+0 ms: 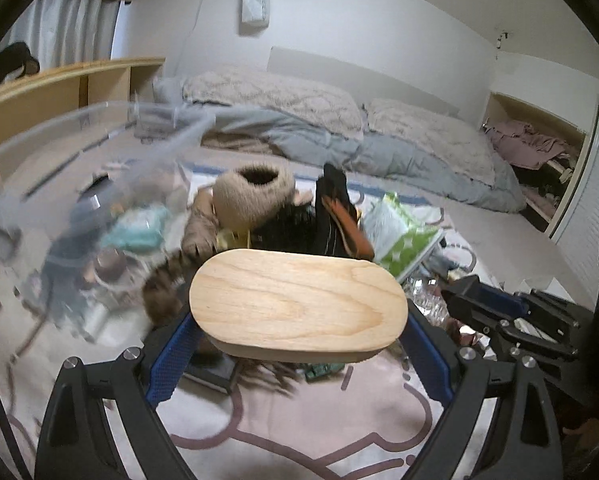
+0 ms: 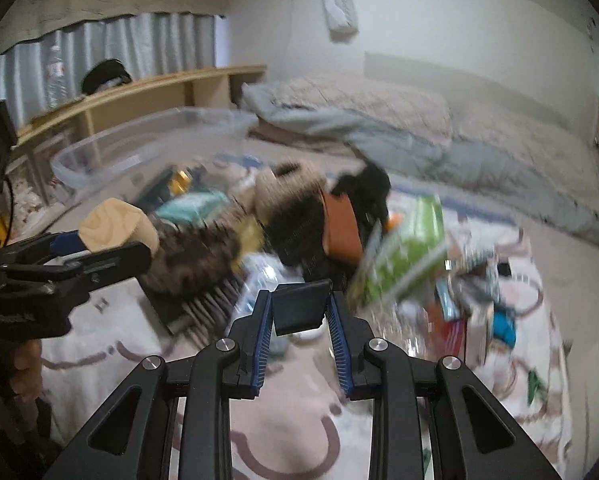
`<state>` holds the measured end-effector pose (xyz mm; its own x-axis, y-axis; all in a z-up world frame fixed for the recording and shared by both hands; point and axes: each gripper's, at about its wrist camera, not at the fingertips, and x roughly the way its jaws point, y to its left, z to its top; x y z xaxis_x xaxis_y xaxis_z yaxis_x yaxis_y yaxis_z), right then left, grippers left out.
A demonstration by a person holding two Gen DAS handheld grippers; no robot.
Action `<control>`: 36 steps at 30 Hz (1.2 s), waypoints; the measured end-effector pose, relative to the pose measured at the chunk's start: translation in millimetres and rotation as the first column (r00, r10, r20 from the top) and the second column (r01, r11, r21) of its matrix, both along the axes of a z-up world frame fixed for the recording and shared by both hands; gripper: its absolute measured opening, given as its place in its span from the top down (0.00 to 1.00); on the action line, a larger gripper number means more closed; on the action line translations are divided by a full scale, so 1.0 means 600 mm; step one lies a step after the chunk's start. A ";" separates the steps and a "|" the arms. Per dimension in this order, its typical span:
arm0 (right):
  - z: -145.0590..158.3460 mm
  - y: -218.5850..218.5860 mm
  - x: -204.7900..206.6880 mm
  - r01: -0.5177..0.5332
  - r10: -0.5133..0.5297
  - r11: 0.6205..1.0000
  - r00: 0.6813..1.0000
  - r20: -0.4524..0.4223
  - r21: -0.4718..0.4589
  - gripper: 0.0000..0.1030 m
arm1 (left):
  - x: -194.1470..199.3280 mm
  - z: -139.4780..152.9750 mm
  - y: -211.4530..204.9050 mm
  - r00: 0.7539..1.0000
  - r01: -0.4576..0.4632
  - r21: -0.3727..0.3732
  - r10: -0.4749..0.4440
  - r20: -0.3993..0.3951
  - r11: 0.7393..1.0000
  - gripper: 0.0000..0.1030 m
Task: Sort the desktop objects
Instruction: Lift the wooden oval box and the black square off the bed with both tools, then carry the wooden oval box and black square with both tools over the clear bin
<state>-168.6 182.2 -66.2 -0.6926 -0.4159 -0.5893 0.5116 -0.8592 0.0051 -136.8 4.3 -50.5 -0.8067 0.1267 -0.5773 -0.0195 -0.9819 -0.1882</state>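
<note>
My left gripper point(image 1: 299, 336) holds an oval wooden tray point(image 1: 297, 300) between its blue pads point(image 1: 171, 360), the jaws spread wide across the tray's width. The tray is lifted clear of the rug point(image 1: 259, 440), flat face up and tilted slightly. From the right wrist view the same tray point(image 2: 117, 224) appears at the left, end on, in the left gripper point(image 2: 99, 256), with part of a hand point(image 2: 23, 364) visible below it.

My right gripper point(image 2: 299, 320) is closed on a small black block point(image 2: 299, 306); its blue pads point(image 2: 261, 344) press both sides, the jaws narrowly apart. The block is also held above the rug point(image 2: 291, 432).

Beyond both grippers lies a mixed pile: a tan furry slipper point(image 1: 251, 192), a black-and-orange item point(image 1: 341, 216) and a green-and-white packet point(image 1: 403, 232). A clear plastic bin point(image 1: 79, 128) stands at the left, in front of a wooden shelf point(image 1: 59, 84). A bed with grey bedding point(image 1: 379, 136) runs along the far wall. Much of the pile is blurred, and its smaller items cannot be told apart.
</note>
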 end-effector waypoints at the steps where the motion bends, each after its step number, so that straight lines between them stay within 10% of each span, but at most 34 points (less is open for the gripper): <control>1: 0.016 -0.007 0.002 -0.009 0.009 1.000 1.000 -0.019 -0.003 0.73 | 0.001 0.010 -0.005 1.000 0.000 0.000 0.000 -0.006 1.000 0.08; 18: 0.156 -0.118 -0.008 -0.108 0.102 0.992 0.991 -0.091 -0.068 0.73 | -0.010 0.195 -0.181 0.979 -0.153 -0.124 0.133 -0.157 0.980 0.08; 36: 0.183 -0.308 -0.067 -0.237 0.243 0.965 0.969 0.040 -0.107 0.73 | -0.040 0.224 -0.333 0.935 -0.333 -0.117 0.312 -0.166 0.936 0.08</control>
